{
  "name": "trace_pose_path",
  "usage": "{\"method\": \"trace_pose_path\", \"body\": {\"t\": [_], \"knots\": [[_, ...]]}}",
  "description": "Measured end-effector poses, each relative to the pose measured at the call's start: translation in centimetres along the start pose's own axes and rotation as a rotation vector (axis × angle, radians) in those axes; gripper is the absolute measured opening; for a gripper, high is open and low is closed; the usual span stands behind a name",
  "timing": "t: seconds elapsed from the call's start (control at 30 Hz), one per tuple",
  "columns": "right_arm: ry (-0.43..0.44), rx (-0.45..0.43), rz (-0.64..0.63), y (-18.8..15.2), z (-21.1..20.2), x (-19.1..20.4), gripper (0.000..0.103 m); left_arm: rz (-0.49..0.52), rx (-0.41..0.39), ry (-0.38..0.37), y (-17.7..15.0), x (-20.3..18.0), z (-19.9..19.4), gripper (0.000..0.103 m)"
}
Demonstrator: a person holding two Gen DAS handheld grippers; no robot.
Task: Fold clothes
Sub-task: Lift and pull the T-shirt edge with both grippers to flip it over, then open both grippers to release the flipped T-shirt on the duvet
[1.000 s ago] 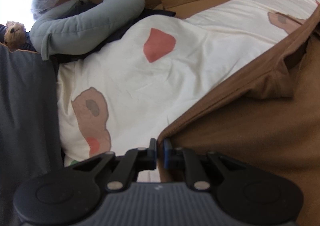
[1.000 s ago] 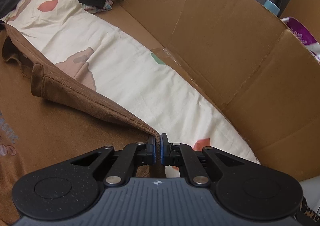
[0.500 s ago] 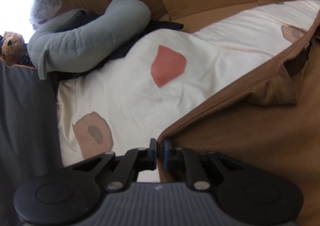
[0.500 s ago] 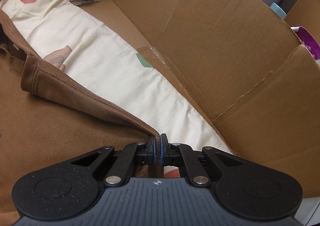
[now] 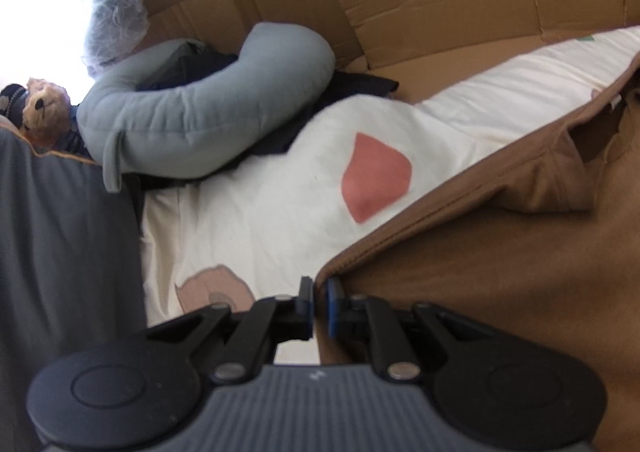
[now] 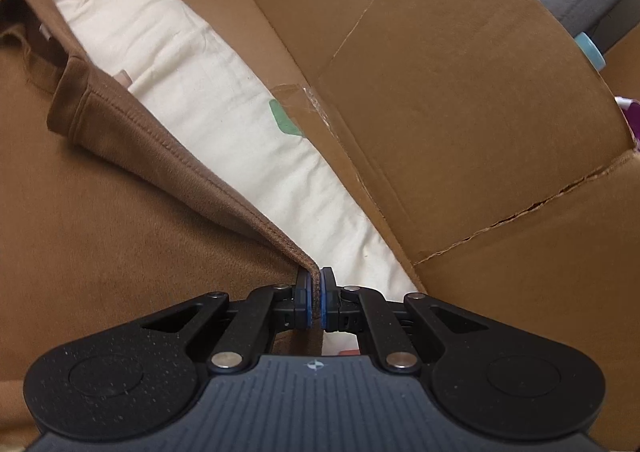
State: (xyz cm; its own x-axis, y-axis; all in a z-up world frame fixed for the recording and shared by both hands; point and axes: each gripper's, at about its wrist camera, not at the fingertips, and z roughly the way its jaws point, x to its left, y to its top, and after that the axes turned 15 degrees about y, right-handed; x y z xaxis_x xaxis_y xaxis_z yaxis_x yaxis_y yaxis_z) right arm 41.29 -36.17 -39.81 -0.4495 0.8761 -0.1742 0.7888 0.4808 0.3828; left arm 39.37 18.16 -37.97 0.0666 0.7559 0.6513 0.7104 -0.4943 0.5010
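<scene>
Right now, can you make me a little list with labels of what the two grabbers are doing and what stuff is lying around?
left gripper: shut on the edge of the brown soft-fabric garment
right gripper: shut on the garment's stitched hem
garment: one edge lifted, the rest spread flat
underneath: cream bedsheet with coloured patches
behind: brown cardboard walls
far corner: curved grey-blue pillow, small tan teddy bear

Cream patterned bedsheet [image 5: 280, 207], cardboard panels [image 6: 460, 91] behind, grey curved pillow [image 5: 200, 123], teddy bear [image 5: 42, 111], bright backlight
</scene>
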Motion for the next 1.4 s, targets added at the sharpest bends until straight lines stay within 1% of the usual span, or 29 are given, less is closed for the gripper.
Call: {"method": "trace_pose_path", "body": {"t": [0.23, 0.33, 0.43, 0.53, 0.63, 0.7, 0.83, 0.93, 1.0, 1.03, 1.13, 1.17, 1.23, 1.33, 1.37, 1.4], "knots": [[0.001, 0.011, 0.003, 1.0, 0.7, -0.7, 0.002, 0.007, 0.019, 0.019, 0.8, -0.2, 1.1, 0.007], [0.007, 0.016, 0.006, 1.4, 1.4, -0.7, 0.002, 0.039, 0.059, 0.022, 0.5, -0.7, 2.3, 0.007], [0.02, 0.024, 0.009, 1.7, 2.8, -0.6, 0.002, 0.043, 0.107, 0.02, 0.2, -1.5, 3.6, 0.007], [0.045, 0.037, 0.023, 1.6, 4.5, -0.6, 0.002, 0.051, 0.128, 0.034, 0.1, -2.4, 4.3, 0.009], [0.068, 0.02, 0.05, 1.6, 4.7, -1.0, 0.003, 0.047, 0.129, 0.036, 0.1, -2.4, 4.3, 0.01], [0.084, 0.015, 0.042, 1.5, 4.4, -1.3, 0.003, 0.046, 0.127, 0.028, 0.1, -2.3, 4.3, 0.011], [0.092, 0.017, 0.021, 1.5, 4.0, -1.4, 0.002, 0.047, 0.121, 0.015, 0.2, -2.1, 4.2, 0.007], [0.066, 0.05, -0.02, 2.0, 4.3, -0.7, 0.001, 0.049, 0.093, 0.041, 0.7, -1.9, 3.8, 0.006], [0.044, 0.054, -0.061, 2.2, 4.2, -0.6, 0.001, 0.058, 0.074, 0.056, 0.9, -1.7, 3.7, 0.006], [0.039, 0.045, -0.059, 2.3, 4.0, -1.0, 0.001, 0.07, 0.073, 0.057, 1.0, -1.7, 3.8, 0.006], [0.023, 0.034, -0.046, 2.6, 3.9, -1.5, 0.001, 0.068, 0.077, 0.062, 1.2, -1.6, 4.1, 0.006], [0.011, 0.033, -0.049, 2.6, 4.0, -1.5, 0.001, 0.061, 0.087, 0.061, 1.2, -1.7, 4.3, 0.006], [0.015, 0.036, -0.035, 2.8, 4.4, -1.5, 0.001, 0.063, 0.115, 0.06, 1.2, -2.2, 4.8, 0.007], [0.029, 0.037, -0.001, 2.9, 4.7, -1.6, 0.006, 0.103, 0.109, 0.081, 1.5, -2.9, 4.5, 0.009], [0.033, 0.037, 0.01, 2.9, 4.8, -1.7, 0.016, 0.109, 0.103, 0.075, 1.5, -2.8, 4.2, 0.011], [0.038, 0.037, 0.022, 3.0, 4.9, -1.8, 0.019, 0.111, 0.095, 0.066, 1.6, -2.7, 3.8, 0.015]]}}
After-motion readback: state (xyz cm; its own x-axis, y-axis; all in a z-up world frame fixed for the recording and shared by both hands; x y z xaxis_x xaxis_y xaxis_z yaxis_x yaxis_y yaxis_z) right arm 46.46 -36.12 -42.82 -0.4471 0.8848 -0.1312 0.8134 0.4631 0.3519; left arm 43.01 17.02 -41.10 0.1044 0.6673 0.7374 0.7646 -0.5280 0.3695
